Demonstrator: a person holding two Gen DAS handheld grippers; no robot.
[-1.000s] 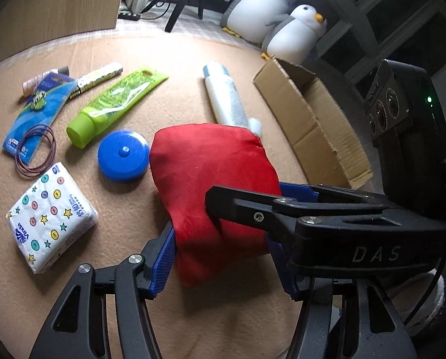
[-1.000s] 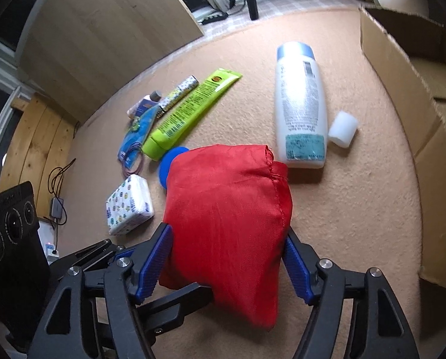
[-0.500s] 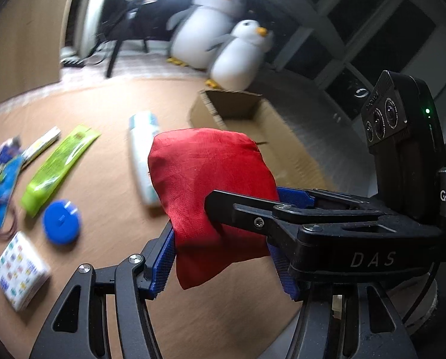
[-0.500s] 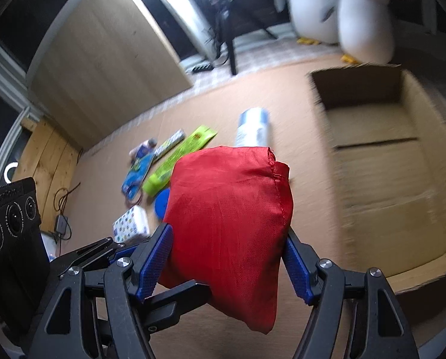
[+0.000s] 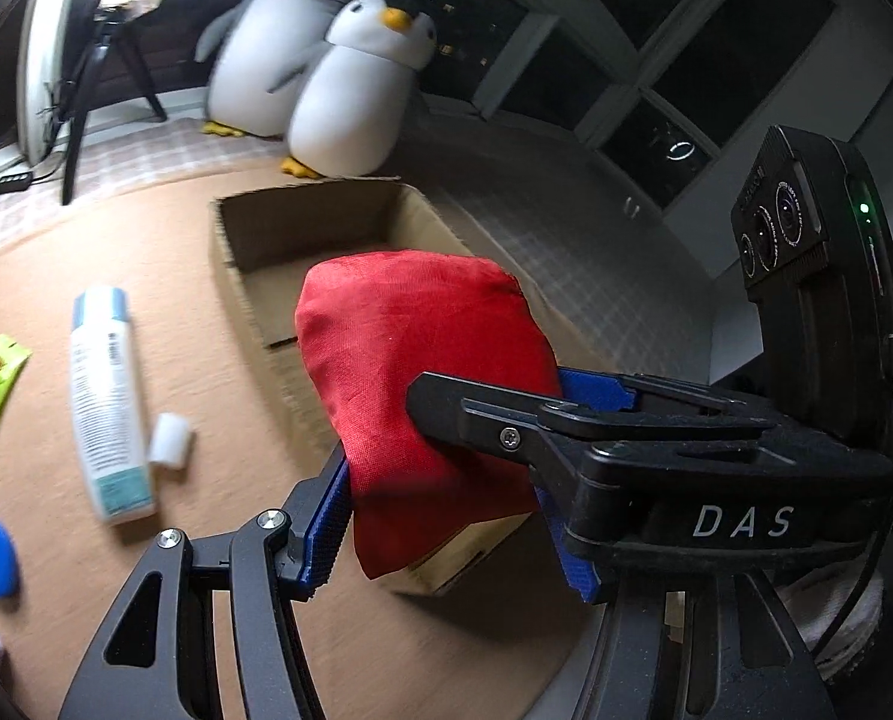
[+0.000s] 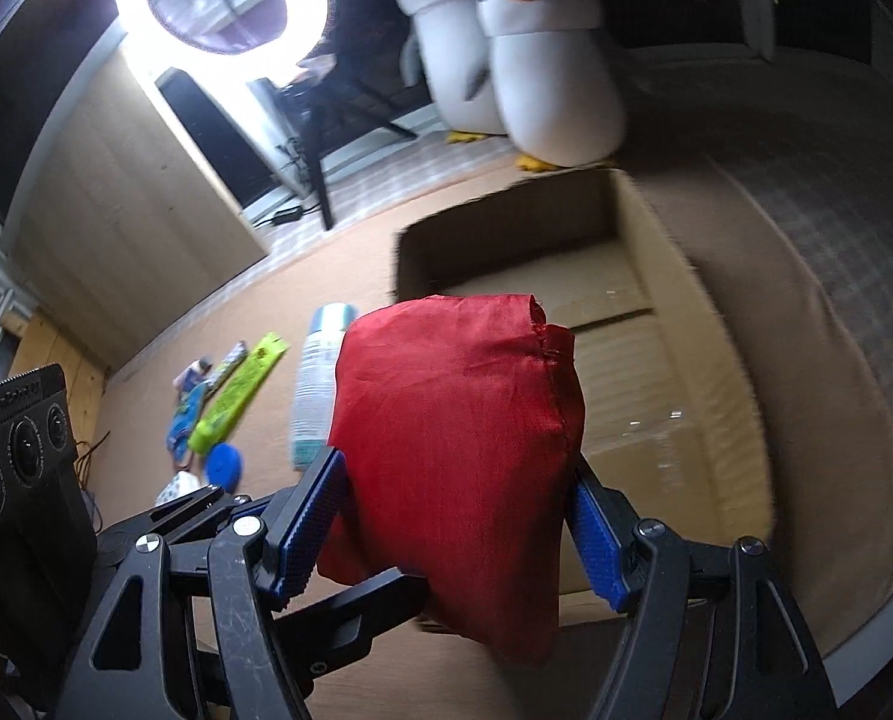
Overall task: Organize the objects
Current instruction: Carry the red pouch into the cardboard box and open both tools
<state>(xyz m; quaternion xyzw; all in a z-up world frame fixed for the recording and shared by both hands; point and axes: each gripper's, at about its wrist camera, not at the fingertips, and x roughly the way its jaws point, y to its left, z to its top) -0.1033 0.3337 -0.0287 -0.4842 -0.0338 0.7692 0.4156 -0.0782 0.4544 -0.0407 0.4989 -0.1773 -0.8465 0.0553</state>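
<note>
Red pouch — one — pinched by both tongs, left and right, above one cardboard box.

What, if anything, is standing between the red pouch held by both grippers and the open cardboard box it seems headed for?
Nothing visible does. The red pouch hangs above the near end of the cardboard box, whose visible floor is bare. The white bottle and small white cap lie on the mat to the box's left, off the path.

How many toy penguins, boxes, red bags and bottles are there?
toy penguins: 2
cardboard box: 1
red bag: 1
white bottle: 1
Total: 5
</note>
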